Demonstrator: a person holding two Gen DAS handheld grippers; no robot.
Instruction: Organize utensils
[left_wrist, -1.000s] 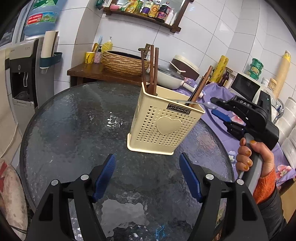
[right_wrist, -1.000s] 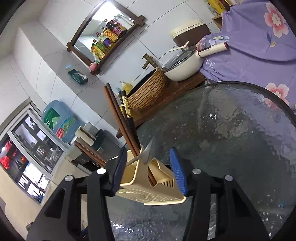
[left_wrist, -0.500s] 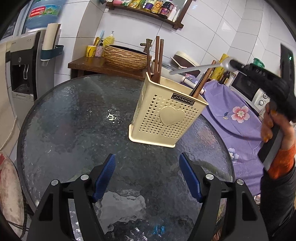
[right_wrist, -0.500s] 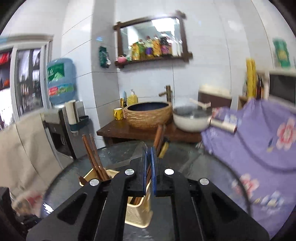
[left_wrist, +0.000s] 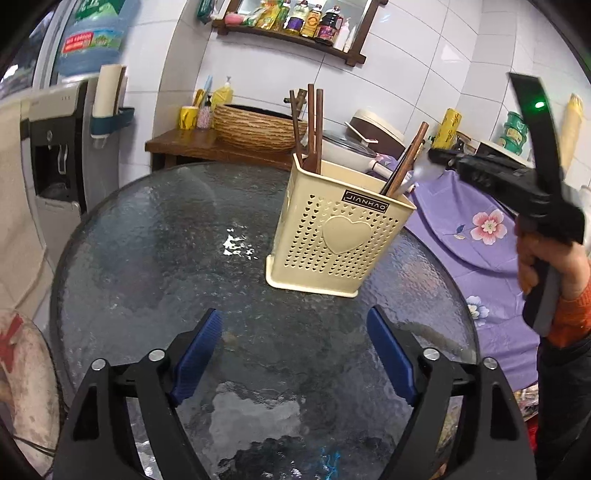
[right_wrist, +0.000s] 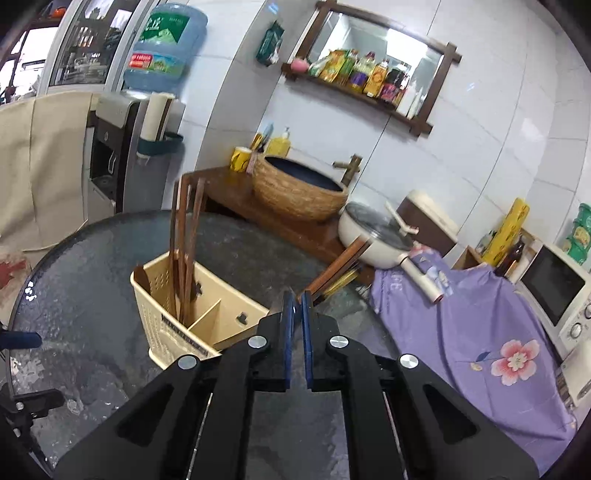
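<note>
Cream utensil holder (left_wrist: 338, 236), right gripper (left_wrist: 430, 162) above rim, pinching spoon (left_wrist: 417, 177)

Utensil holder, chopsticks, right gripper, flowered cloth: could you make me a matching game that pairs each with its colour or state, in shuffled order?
Things:
1. utensil holder
2. wooden chopsticks
3. right gripper
4. flowered cloth

Colour or state:
a. purple
b. standing in the holder
c. cream, with a heart on its side
d. shut on a spoon

Pairs: 1-c, 2-b, 3-d, 4-a
</note>
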